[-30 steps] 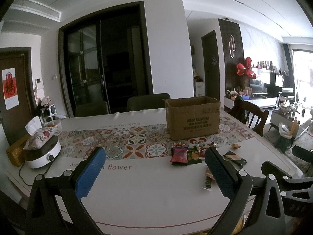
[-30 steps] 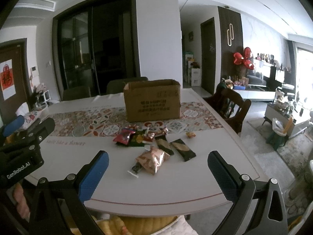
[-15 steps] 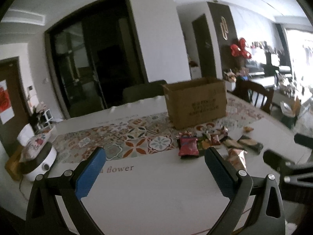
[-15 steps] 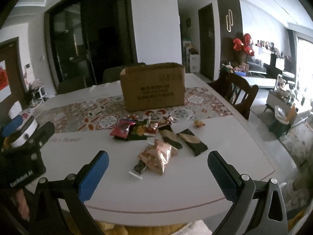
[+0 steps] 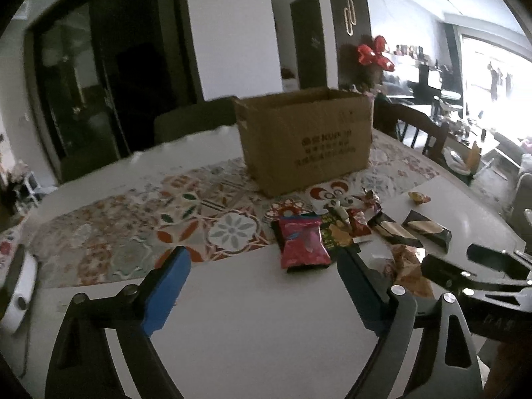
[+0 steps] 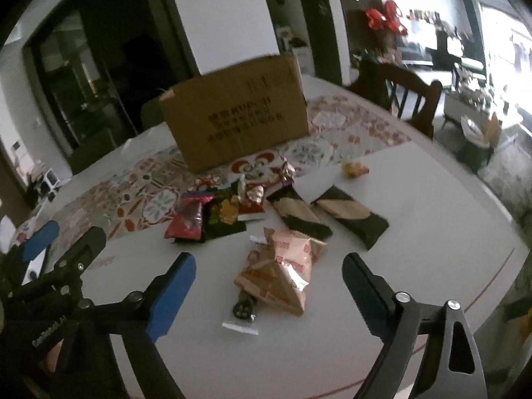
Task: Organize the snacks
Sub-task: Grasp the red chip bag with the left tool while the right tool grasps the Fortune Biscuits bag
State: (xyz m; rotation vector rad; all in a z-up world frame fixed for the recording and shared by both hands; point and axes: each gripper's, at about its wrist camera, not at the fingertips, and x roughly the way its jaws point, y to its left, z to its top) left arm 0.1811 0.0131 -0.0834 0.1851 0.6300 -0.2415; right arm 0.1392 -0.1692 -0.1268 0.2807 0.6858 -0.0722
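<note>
An open cardboard box stands on the patterned runner of a white table. In front of it lies a heap of snack packets: a pink bag, a dark green packet, two black-and-tan packets and a crinkled tan bag. My left gripper hovers just short of the pink bag, its jaws closing with nothing between them. My right gripper hovers over the tan bag, its jaws closing too, the bag lying below the gap and untouched.
A small black sachet lies by the tan bag. One loose orange sweet sits farther right. A wooden chair stands at the table's right side. A white appliance sits at the left edge.
Both grippers have moved forward and down toward the snack heap, which now looks larger and closer. Their jaws have narrowed slightly. The view has tipped down toward the table.
</note>
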